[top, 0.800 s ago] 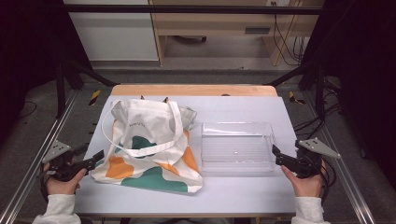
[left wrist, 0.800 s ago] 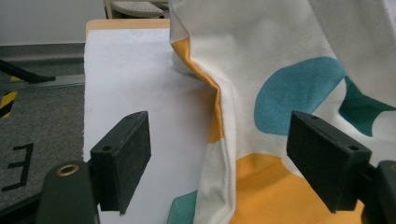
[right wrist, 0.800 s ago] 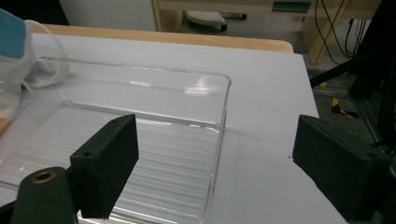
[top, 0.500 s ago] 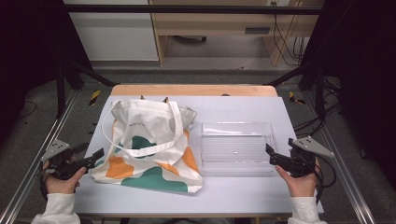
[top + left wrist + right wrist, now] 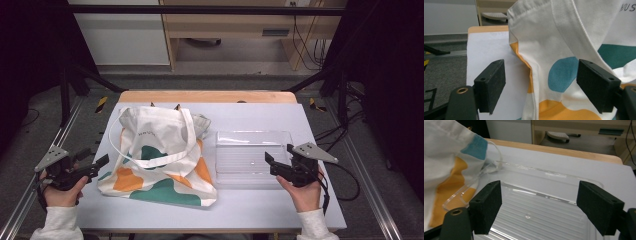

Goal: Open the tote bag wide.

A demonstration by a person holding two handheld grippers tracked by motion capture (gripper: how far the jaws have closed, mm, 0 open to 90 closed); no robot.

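The cream canvas tote bag with teal and orange blobs [image 5: 160,152] lies flat on the left half of the white-topped counter [image 5: 260,210], its right edge touching, perhaps slightly overlapping, the clear ribbed plastic tray [image 5: 252,156] beside it. The left claw [image 5: 98,164] hangs at the bag's left edge with its jaws wide and nothing between the pads; the right claw [image 5: 271,162] stands over the tray's near rim, jaws likewise wide and empty.

The likeliest slip is on the left: the fabric is limp and layered, so a closing claw may catch only the top sheet or the loose strap, and the bag would bunch or drag instead of lifting cleanly. Pulling the bag could also shove the light tray sideways (where their edges meet). On the right, the tray's smooth, thin rim could skid out from the pads or tip.

Counted: one bag with two straps, one tray, two claws.
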